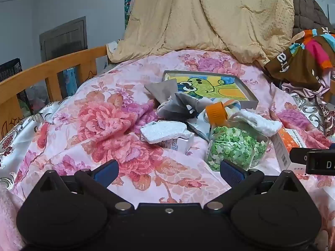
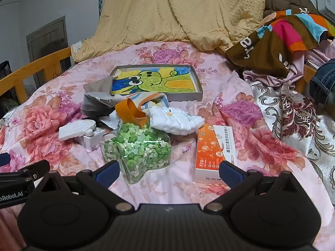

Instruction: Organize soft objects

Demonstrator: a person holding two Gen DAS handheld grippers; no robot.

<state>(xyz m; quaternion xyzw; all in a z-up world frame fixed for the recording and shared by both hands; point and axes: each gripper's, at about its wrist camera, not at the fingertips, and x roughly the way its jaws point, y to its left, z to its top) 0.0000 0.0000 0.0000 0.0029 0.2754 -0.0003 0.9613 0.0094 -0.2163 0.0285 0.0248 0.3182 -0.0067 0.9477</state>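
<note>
A pile of items lies on the pink floral bedspread [image 1: 108, 125]. A white quilted cloth [image 2: 178, 119] sits right of a star-shaped glass jar of green paper stars [image 2: 138, 148] with an orange lid [image 2: 129, 110]. It also shows in the left wrist view [image 1: 257, 121], with the jar [image 1: 234, 146]. A grey cloth [image 1: 178, 104] lies behind, also in the right wrist view [image 2: 96, 102]. A white foam-like pad [image 1: 163, 131] rests on a small box. My left gripper [image 1: 169, 171] is open and empty above the bedspread. My right gripper [image 2: 169, 171] is open and empty, just before the jar.
A framed cartoon picture [image 2: 155, 81] lies behind the pile. An orange box [image 2: 213, 150] lies right of the jar. A beige blanket [image 1: 209, 14] hangs at the back, with a brown multicoloured garment [image 2: 278, 41] at right. A wooden bed rail [image 1: 52, 69] runs along the left.
</note>
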